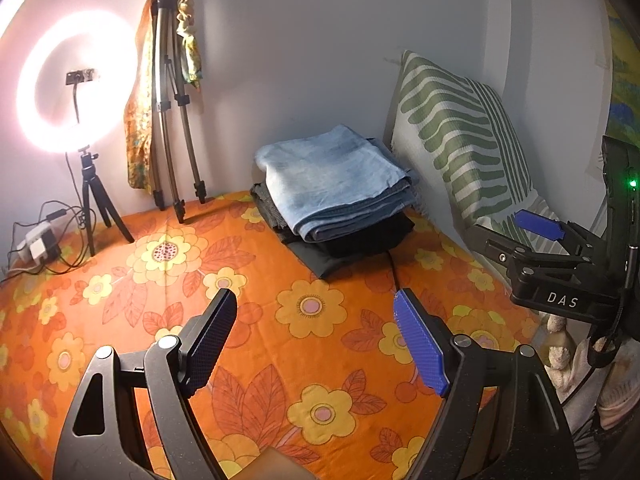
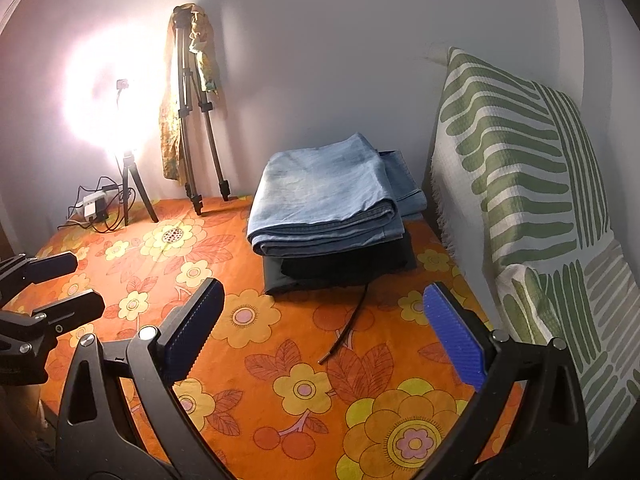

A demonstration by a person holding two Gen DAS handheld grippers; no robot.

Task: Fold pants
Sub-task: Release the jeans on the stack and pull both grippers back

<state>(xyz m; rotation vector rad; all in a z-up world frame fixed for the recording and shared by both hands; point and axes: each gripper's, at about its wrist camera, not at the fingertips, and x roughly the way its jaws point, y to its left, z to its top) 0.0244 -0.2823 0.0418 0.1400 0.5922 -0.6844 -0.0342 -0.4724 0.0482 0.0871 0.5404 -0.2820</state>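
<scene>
Hovering over an orange flowered bedsheet (image 1: 320, 360), left gripper (image 1: 316, 336) and right gripper (image 2: 320, 332) both have jaws wide apart, holding nothing. Folded pants (image 2: 328, 196) sit stacked w/ dark clothes underneath, well ahead by the wall near a striped pillow (image 2: 520, 184), probably parked there to keep work space free.

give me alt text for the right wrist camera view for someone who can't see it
A stack of folded pants, light blue denim on top of dark pairs, sits on a bed with an orange floral sheet, beyond the open, empty right tongs. A green-and-white patterned pillow leans on the wall at right; a glowing ring light and tripod stand at back left.
</scene>
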